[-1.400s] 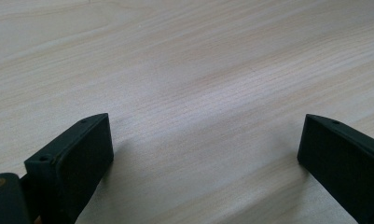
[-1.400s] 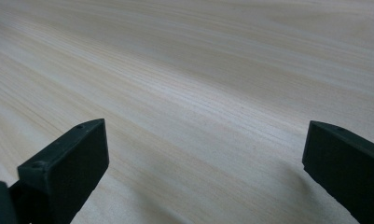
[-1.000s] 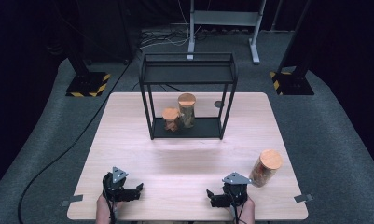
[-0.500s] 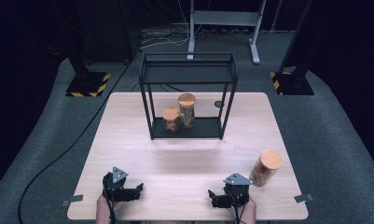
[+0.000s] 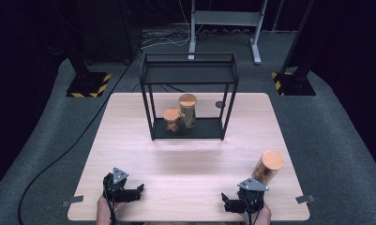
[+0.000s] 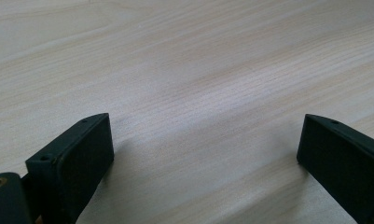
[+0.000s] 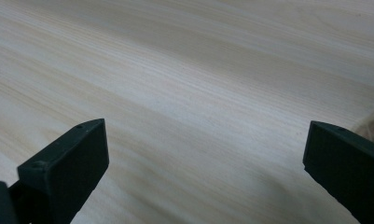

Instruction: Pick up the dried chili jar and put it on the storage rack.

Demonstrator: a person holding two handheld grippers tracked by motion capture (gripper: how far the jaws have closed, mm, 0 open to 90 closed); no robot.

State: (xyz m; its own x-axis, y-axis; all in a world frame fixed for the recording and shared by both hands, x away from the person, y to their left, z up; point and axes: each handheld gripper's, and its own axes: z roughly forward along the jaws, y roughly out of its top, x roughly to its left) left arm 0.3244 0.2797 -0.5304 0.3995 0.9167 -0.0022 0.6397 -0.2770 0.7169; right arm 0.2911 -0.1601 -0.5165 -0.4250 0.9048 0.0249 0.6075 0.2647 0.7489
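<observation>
The counter (image 5: 190, 154) is bright, lit from above, while the floor (image 5: 335, 122) and the far room are very dark. The high view is soft and a bit grainy. A faint shadow lies on the wood just near the black shelf (image 5: 189, 75). In both gripper views the wood close by is sharp, but its far part is blurry. The black jaws of the tongs (image 6: 205, 154) cast soft shadows under them. There is no strong glare.
</observation>
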